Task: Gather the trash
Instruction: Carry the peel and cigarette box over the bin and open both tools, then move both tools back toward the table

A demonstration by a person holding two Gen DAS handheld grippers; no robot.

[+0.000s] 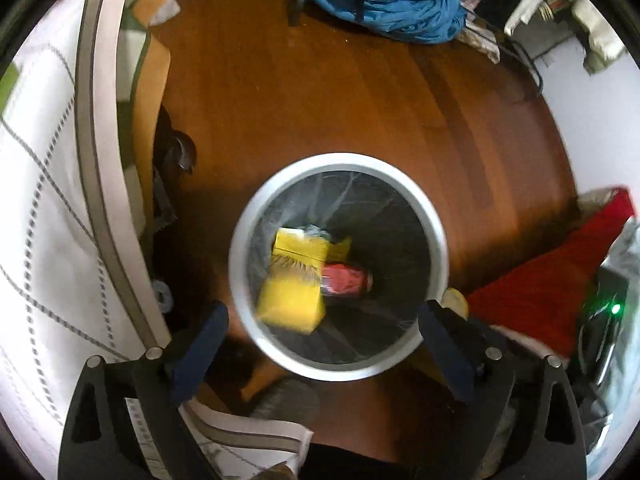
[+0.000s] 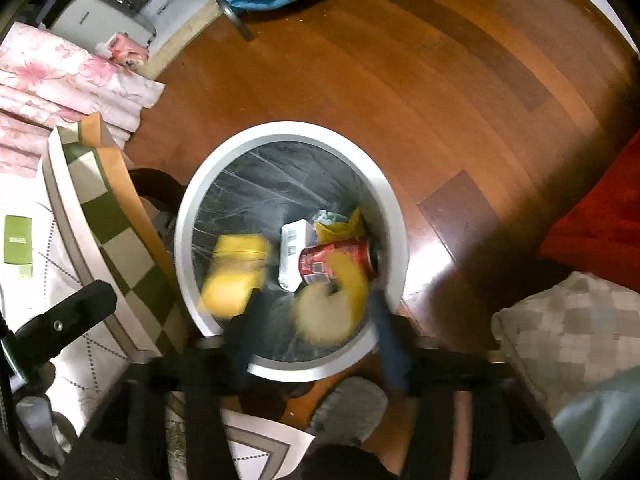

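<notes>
Over the wooden floor (image 1: 320, 92), directly above a round white-rimmed bin (image 1: 434, 216) lined with a dark bag. Blurred in both views: a yellow box (image 1: 292, 300) caught mid-air within the bin's mouth, edges smeared, printing unreadable. Likewise smeared in the right wrist view, a pale yellow rounded item (image 2: 326, 312) just ahead of the right gripper (image 2: 316, 320), identity hard to make out, contact with the fingers impossible to judge. Left gripper (image 1: 324, 316) spread wide, dark blue fingers (image 1: 204, 344) flanking the bin's near rim, nothing between them, yellow box just beyond and below. Right gripper's blue fingers parted moderately, whether clamping the rounded item or free of it cannot be told. Down in the bin: a red can (image 2: 340, 260) on its side, a white carton (image 2: 292, 252) with barcodes, a crumpled yellow wrapper (image 2: 344, 226), lower contents partly hidden. Cut off at left, a patterned bedspread (image 1: 48, 208); at right, a red cushion (image 1: 552, 280); at top, blue fabric (image 1: 400, 8).
</notes>
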